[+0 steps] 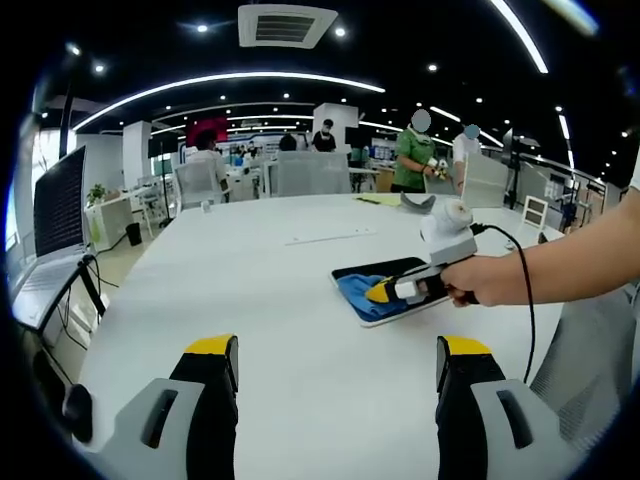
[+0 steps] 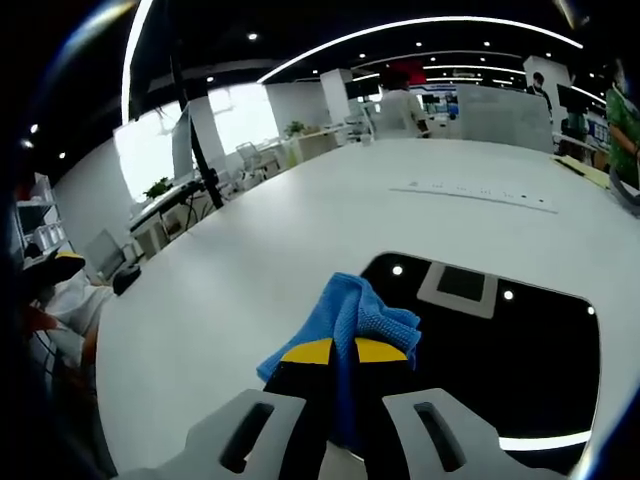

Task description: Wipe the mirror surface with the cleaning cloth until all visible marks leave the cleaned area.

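A flat rectangular mirror [image 2: 520, 340] lies on the white table [image 2: 250, 260] and reflects the dark ceiling and its lights. My right gripper [image 2: 344, 352] is shut on a blue cleaning cloth [image 2: 350, 315], which rests on the mirror's near-left part. In the left gripper view the mirror [image 1: 375, 270] sits right of centre with the cloth [image 1: 356, 292] on it, and a hand holds the right gripper [image 1: 385, 291] there. My left gripper [image 1: 337, 360] hangs open over bare table [image 1: 250, 300], well short of the mirror, with nothing between its jaws.
A black cable [image 1: 520, 270] runs from the right gripper across the table. A power strip [image 2: 470, 193] lies further along the table. A monitor [image 1: 60, 205] stands off the table's left edge. Chairs [image 1: 310, 172] and several people stand at the far end.
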`<state>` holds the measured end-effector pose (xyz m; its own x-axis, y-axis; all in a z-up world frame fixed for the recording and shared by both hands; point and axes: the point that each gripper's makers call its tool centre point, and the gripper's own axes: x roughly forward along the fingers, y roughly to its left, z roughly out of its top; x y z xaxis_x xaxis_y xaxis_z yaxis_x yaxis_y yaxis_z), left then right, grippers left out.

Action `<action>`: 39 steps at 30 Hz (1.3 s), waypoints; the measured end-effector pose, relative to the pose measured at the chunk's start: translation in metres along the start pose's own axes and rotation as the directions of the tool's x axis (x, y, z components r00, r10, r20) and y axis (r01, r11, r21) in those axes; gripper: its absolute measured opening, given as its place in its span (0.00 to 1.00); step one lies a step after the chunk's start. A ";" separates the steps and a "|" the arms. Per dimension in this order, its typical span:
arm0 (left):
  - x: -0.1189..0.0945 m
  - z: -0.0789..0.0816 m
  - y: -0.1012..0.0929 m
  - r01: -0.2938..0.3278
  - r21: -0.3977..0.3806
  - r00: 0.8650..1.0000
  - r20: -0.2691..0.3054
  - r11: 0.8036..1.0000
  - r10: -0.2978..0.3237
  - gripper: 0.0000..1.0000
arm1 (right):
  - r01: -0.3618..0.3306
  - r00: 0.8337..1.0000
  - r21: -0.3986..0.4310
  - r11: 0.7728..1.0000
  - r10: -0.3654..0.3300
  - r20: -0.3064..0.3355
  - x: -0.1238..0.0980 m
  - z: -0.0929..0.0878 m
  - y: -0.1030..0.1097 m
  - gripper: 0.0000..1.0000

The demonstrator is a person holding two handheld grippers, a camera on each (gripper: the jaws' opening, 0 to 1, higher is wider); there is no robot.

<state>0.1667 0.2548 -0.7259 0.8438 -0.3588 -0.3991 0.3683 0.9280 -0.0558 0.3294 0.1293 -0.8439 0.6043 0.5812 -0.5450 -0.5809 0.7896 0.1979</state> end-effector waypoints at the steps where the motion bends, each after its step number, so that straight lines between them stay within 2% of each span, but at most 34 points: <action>1: 0.000 0.000 -0.001 0.001 -0.001 1.000 -0.001 1.000 -0.001 0.81 | 0.002 1.000 -0.001 1.000 -0.002 0.000 0.000 0.000 0.000 0.01; 30: 0.007 -0.003 -0.003 0.020 -0.006 1.000 -0.009 1.000 -0.021 0.81 | 0.011 1.000 -0.018 1.000 -0.011 0.003 0.000 0.000 0.000 0.01; 39: 0.007 -0.003 0.000 0.020 -0.006 1.000 -0.008 1.000 -0.020 0.81 | -0.004 1.000 -0.010 1.000 0.005 0.026 -0.003 0.003 -0.001 0.01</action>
<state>0.1715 0.2522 -0.7318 0.8333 -0.3762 -0.4050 0.3826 0.9214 -0.0687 0.3298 0.1275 -0.8398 0.6157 0.5899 -0.5225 -0.5888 0.7850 0.1924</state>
